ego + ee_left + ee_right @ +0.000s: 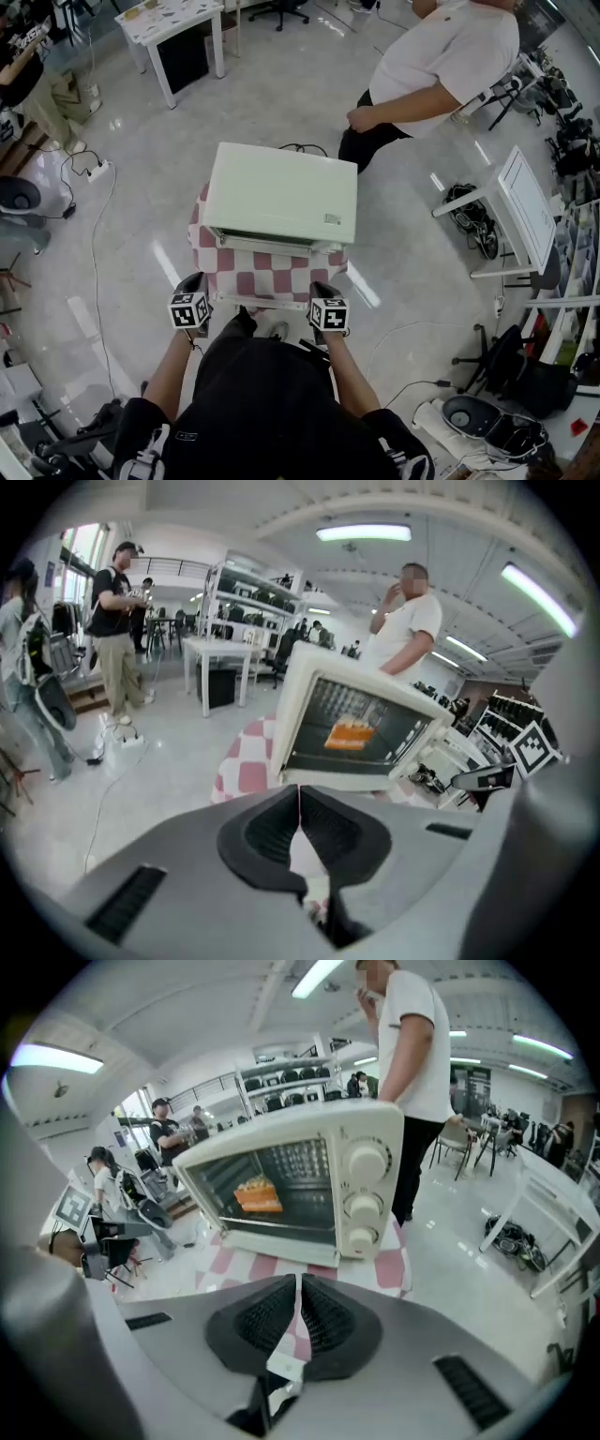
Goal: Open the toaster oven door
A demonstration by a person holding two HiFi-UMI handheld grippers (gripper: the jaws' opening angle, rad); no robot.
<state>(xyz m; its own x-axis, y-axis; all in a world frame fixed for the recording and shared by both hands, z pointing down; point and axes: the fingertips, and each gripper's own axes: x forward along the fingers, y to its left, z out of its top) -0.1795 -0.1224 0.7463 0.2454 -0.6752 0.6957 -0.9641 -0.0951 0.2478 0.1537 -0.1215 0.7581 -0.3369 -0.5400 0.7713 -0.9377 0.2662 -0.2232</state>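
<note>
The cream toaster oven (281,192) sits on a small surface (272,270) draped in a pink-and-white checked cloth, front toward the person, its glass door (277,1194) closed. It is a stiff metal box, probably light enough to slide on the cloth under a hard pull. The cream bar (272,246) along the door's top edge looks the place to grip. Both tongs hang short of it, empty: left tongs (299,799) pressed together, right tongs (299,1286) all but together.
</note>
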